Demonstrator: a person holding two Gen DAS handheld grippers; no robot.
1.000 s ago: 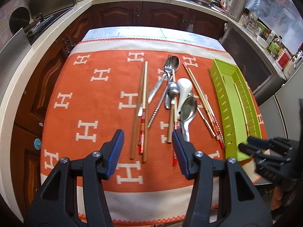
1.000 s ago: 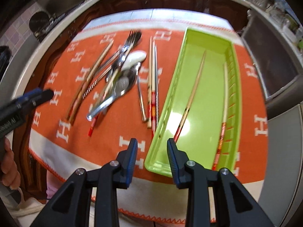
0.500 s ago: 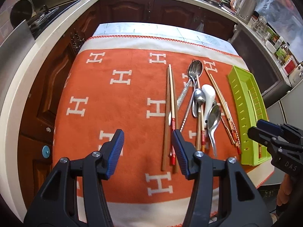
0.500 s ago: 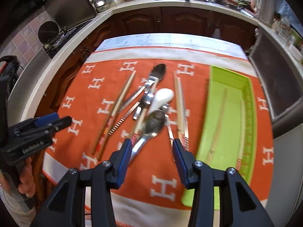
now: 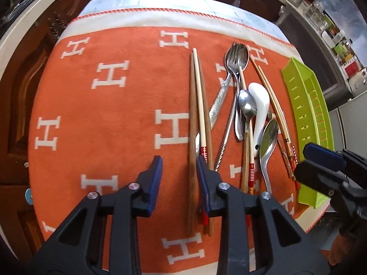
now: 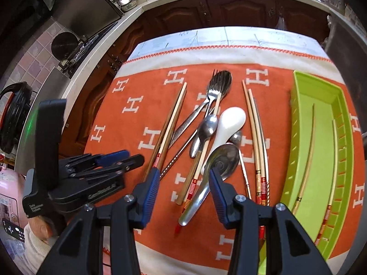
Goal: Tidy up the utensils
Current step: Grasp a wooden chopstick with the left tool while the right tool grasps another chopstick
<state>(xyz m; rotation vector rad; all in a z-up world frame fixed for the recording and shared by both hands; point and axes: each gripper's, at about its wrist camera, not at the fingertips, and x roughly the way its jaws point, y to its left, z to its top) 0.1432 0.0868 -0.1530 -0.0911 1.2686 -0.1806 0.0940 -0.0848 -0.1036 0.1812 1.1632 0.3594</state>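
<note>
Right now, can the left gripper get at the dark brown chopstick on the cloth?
Probably yes. The left gripper is open right over the dark brown chopstick, which lies between the jaws; a lighter chopstick lies close alongside and might get caught too.

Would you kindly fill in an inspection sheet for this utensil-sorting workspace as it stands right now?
Surface: orange cloth with white H marks covers the table.
Job's things: green tray holds two chopsticks; white spoon, fork, metal spoons and more chopsticks lie piled on the cloth.
Clutter: nothing seen.
Grippers: left gripper open over a brown chopstick; right gripper open above the pile.
Cables: nothing seen.
Surroundings: wooden cabinets, kitchen counter.
</note>
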